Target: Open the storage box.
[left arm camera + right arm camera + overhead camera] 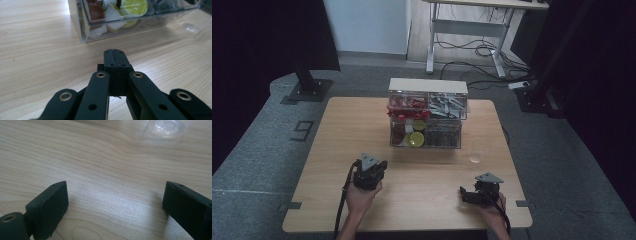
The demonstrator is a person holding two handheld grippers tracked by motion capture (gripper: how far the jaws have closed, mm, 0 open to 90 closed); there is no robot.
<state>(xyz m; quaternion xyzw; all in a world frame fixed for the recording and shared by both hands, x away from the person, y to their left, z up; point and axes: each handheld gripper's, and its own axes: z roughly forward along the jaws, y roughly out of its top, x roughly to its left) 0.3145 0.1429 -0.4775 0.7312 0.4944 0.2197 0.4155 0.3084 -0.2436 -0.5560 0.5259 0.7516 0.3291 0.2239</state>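
Observation:
A clear plastic organizer [426, 112] with drawers stands at the back middle of the wooden table [332, 150]. Its drawers hold red items, silvery packets, and yellow-green and brown capsules [130, 7]. A small clear cup [475, 157] sits on the table in front of the organizer's right end. My left gripper [373, 169] rests shut and empty on the table, pointing at the organizer's lower left drawer [112, 22]; its jaws are pressed together [115, 53]. My right gripper [476, 192] lies near the front right, open wide [116, 195] over bare wood, with the cup [167, 127] ahead of it.
A person's hands hold both grippers from the table's front edge. Beyond the table are grey floor, a dark stand base [307, 90] at the left, and a white desk frame [467, 30] with loose cables at the back.

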